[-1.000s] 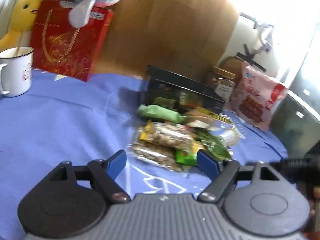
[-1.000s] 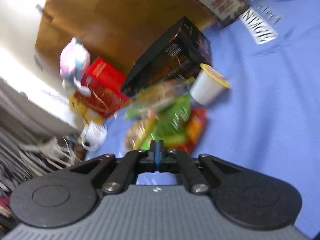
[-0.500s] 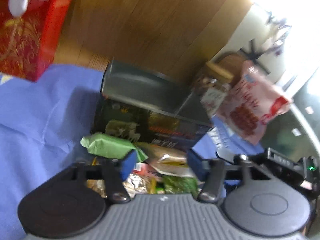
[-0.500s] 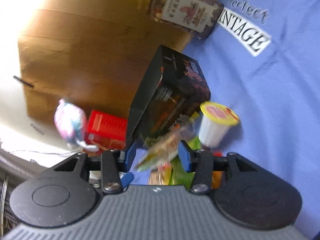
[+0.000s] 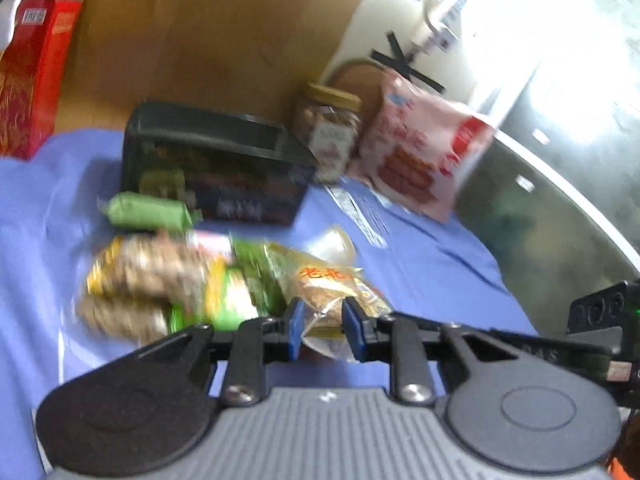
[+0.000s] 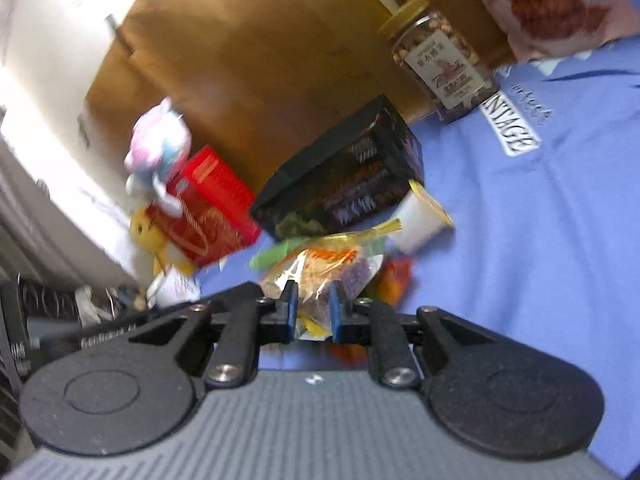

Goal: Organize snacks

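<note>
A pile of snack packets lies on the blue cloth in front of a black box. My left gripper is shut on the near end of a clear packet with orange print. In the right wrist view, my right gripper has another clear, orange-printed packet between its blue pads; its jaws are closing and the pads press on the wrapper. I cannot tell whether these are one packet or two. A white cup with a yellow lid lies beside the black box.
A nut jar and a pink snack bag stand at the back right. A green roll packet lies against the box. A red gift bag with a plush toy stands at the left, by the wooden wall.
Both grippers closed in on the pile. The left went from wide open to shut on a clear packet. The right opened, then closed around a clear packet. Both views are blurred by motion.
</note>
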A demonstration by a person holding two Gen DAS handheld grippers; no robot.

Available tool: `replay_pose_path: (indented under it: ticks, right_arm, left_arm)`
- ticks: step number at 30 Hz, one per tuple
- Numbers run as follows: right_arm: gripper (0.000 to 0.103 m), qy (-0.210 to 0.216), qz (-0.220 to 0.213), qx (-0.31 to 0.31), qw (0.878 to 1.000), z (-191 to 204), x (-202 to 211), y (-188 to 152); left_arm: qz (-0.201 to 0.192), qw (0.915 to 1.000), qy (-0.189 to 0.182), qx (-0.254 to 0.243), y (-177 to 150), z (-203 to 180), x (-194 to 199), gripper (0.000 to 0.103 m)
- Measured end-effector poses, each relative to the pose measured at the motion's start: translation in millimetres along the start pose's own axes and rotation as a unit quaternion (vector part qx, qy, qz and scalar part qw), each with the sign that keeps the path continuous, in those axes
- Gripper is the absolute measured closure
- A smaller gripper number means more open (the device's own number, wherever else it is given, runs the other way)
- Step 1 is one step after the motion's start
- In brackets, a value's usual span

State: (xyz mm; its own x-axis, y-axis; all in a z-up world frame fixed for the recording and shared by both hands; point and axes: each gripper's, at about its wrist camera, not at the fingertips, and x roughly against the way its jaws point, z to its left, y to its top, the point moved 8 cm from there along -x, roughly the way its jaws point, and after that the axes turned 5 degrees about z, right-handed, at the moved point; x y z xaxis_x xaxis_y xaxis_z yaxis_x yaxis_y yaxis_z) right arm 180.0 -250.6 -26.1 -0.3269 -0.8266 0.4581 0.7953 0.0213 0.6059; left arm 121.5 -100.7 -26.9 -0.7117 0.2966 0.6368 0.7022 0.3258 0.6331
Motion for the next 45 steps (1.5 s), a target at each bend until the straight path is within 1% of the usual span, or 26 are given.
replay_pose_path:
  ticks: [2, 3, 5, 6, 7, 8, 9, 10, 12, 14, 15, 16, 17, 18, 19, 21, 23, 25, 27, 28, 29, 30, 34, 38, 41, 45]
  right_arm:
    - [0.083, 0.006, 0.022, 0.002, 1.000, 0.9, 3.5, -21.0]
    - [0.083, 0.014, 0.037, 0.007, 0.999, 5.9, 2.3, -30.7]
    - [0.081, 0.038, 0.068, 0.018, 0.997, 15.5, -2.5, -50.1]
    - [0.080, 0.050, 0.079, 0.024, 0.995, 20.0, -5.3, -55.5]
    - [0.079, 0.059, 0.086, 0.030, 0.994, 24.5, -7.7, -58.5]
    - [0.075, 0.069, 0.094, 0.032, 0.993, 28.3, -8.7, -60.8]
    - [0.068, 0.074, 0.094, 0.032, 0.992, 29.8, -7.4, -60.8]
    - [0.064, 0.074, 0.088, 0.033, 0.993, 29.7, -4.4, -57.9]
    - [0.063, 0.068, 0.070, 0.050, 0.994, 27.0, 6.2, -50.7]
    - [0.063, 0.059, 0.046, 0.048, 0.996, 18.3, 18.7, -38.5]
    - [0.063, 0.053, 0.031, 0.041, 0.997, 12.9, 24.0, -31.1]
    - [0.063, 0.044, 0.017, 0.032, 0.998, 5.7, 29.0, -22.2]
    - [0.062, 0.034, 0.005, 0.028, 0.999, 0.7, 31.6, -15.3]
    - [0.058, 0.023, -0.004, 0.029, 0.999, -4.6, 32.5, -9.8]
    - [0.052, 0.008, -0.009, 0.036, 0.999, -9.9, 30.6, -5.4]
    - [0.048, -0.012, 0.001, 0.046, 0.999, -17.2, 17.6, -4.7]
    - [0.048, -0.011, 0.026, 0.049, 0.998, -22.5, 4.5, -9.6]
    - [0.048, -0.004, 0.064, 0.054, 0.996, -21.9, -9.4, -22.8]
    - [0.050, 0.011, 0.070, 0.068, 0.995, -10.3, -11.2, -36.5]
    - [0.056, 0.018, 0.077, 0.077, 0.994, -3.0, -11.3, -43.5]
    - [0.058, 0.008, 0.075, 0.090, 0.993, 2.1, -10.7, -48.1]
    - [0.066, -0.001, 0.072, 0.102, 0.992, 5.7, -10.0, -50.6]
    - [0.069, -0.004, 0.058, 0.109, 0.992, 13.5, -7.0, -49.6]
    - [0.069, -0.001, 0.029, 0.136, 0.990, 28.2, -4.6, -33.5]
    - [0.069, 0.007, 0.006, 0.144, 0.990, 36.1, -10.2, -6.6]
    - [0.069, 0.002, -0.025, 0.154, 0.988, 48.8, -35.2, 44.3]
  left_arm:
    - [0.002, 1.0000, 0.003, -0.003, -16.3, -1.8, 5.5, 0.078]
    - [-0.002, 1.0000, 0.007, -0.007, -24.4, -0.9, 11.0, 0.075]
    - [-0.007, 0.9995, 0.030, -0.009, -31.1, 5.7, 16.5, 0.070]
    - [-0.007, 0.9991, 0.042, -0.003, -31.6, 13.3, 18.0, 0.069]
    - [-0.004, 0.9982, 0.059, 0.008, -31.7, 22.3, 18.9, 0.072]
    - [-0.007, 0.9965, 0.079, 0.025, -30.2, 32.1, 22.4, 0.071]
    - [-0.012, 0.9951, 0.091, 0.037, -27.8, 37.8, 25.5, 0.071]
    - [-0.018, 0.9942, 0.093, 0.051, -26.7, 44.1, 31.4, 0.070]
    - [-0.021, 0.9939, 0.082, 0.070, -26.7, 52.9, 41.8, 0.067]
    - [-0.014, 0.9946, 0.062, 0.082, -31.1, 55.7, 47.4, 0.063]
    - [-0.006, 0.9950, 0.047, 0.088, -33.7, 54.4, 47.6, 0.058]
    - [0.003, 0.9952, 0.032, 0.093, -37.4, 50.7, 46.4, 0.050]
    - [0.013, 0.9950, 0.015, 0.098, -40.0, 47.0, 43.9, 0.045]
    - [0.020, 0.9946, 0.004, 0.102, -45.2, 41.1, 39.3, 0.039]
    - [0.025, 0.9943, -0.008, 0.104, -47.1, 36.1, 34.7, 0.035]
    - [0.037, 0.9939, -0.015, 0.103, -52.2, 27.5, 20.9, 0.034]
    - [0.054, 0.9934, -0.011, 0.101, -58.1, 22.4, 5.1, 0.037]
    - [0.064, 0.9935, -0.012, 0.093, -67.3, 21.3, -8.7, 0.056]
    - [0.065, 0.9952, 0.000, 0.073, -69.5, 18.7, -13.3, 0.067]
    - [0.061, 0.9957, 0.006, 0.069, -68.8, 18.7, -12.8, 0.068]
    - [0.059, 0.9960, 0.006, 0.067, -67.7, 18.6, -11.8, 0.070]
    - [0.061, 0.9960, 0.002, 0.066, -66.7, 18.6, -10.7, 0.073]
    - [0.054, 0.9976, 0.005, 0.044, -60.5, 18.1, -3.0, 0.073]
    - [0.022, 0.9995, 0.004, 0.023, -41.8, 12.3, 14.9, 0.073]
    - [-0.003, 0.9999, 0.014, -0.001, -11.5, 7.8, 23.4, 0.073]
    - [-0.040, 0.9982, 0.037, -0.026, 49.2, 12.3, 18.4, 0.073]
